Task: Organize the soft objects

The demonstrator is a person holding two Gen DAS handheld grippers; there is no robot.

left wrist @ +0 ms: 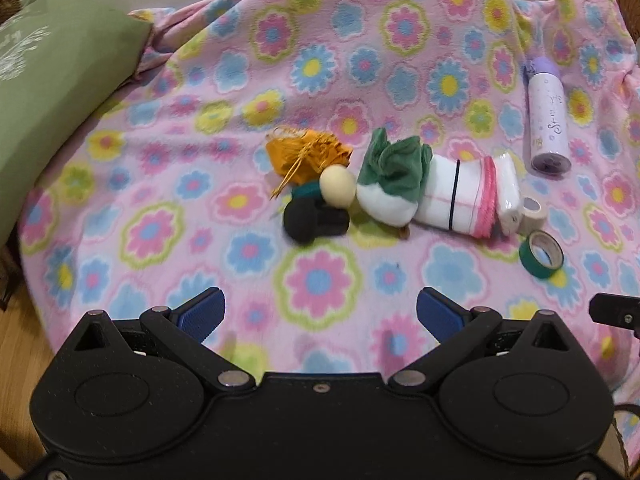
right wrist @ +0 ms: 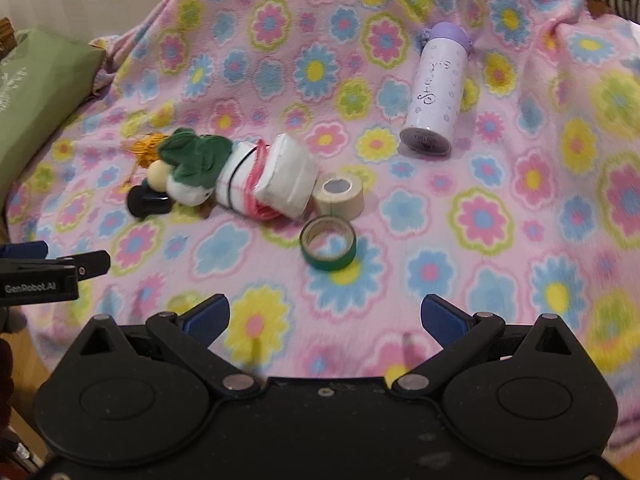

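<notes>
Hovering low over pink fleece blanket printed with blue, yellow and pink flowers (left wrist: pixel 320 60): left gripper (left wrist: pixel 320 312), blue-padded fingers spread wide, nothing between them. Right gripper (right wrist: pixel 325 318) likewise, fingers spread wide, empty, over same blanket (right wrist: pixel 500 240).

Ahead of left gripper, well apart:
- black rounded soft item (left wrist: pixel 310 222), nearest, slightly left of centre; exact nature unclear.
- cream egg-shaped ball (left wrist: pixel 339 190), touching black item from behind.
- crumpled orange cloth pouch with gold cords (left wrist: pixel 306 158), just behind ball.
- white plush toy with dark green cloth top (left wrist: pixel 390 182), right of ball, lying on side.
- white folded cloth bundle with black elastic band and pink fringe (left wrist: pixel 468 196), touching plush toy on far right side.

Further right of left gripper:
- beige tape roll (left wrist: pixel 534 212), against bundle end.
- green tape roll (left wrist: pixel 542 254), just in front of beige roll.
- white cylindrical bottle with lilac cap (left wrist: pixel 547 118), lying down, beyond rolls.

Far left of left gripper: olive green embroidered cushion (left wrist: pixel 52 92), at blanket edge.

Ahead of right gripper: green tape roll (right wrist: pixel 329 244) nearest, beige tape roll (right wrist: pixel 339 196) behind, cloth bundle (right wrist: pixel 272 184) and plush toy (right wrist: pixel 192 168) to left, bottle (right wrist: pixel 434 92) ahead to right.
</notes>
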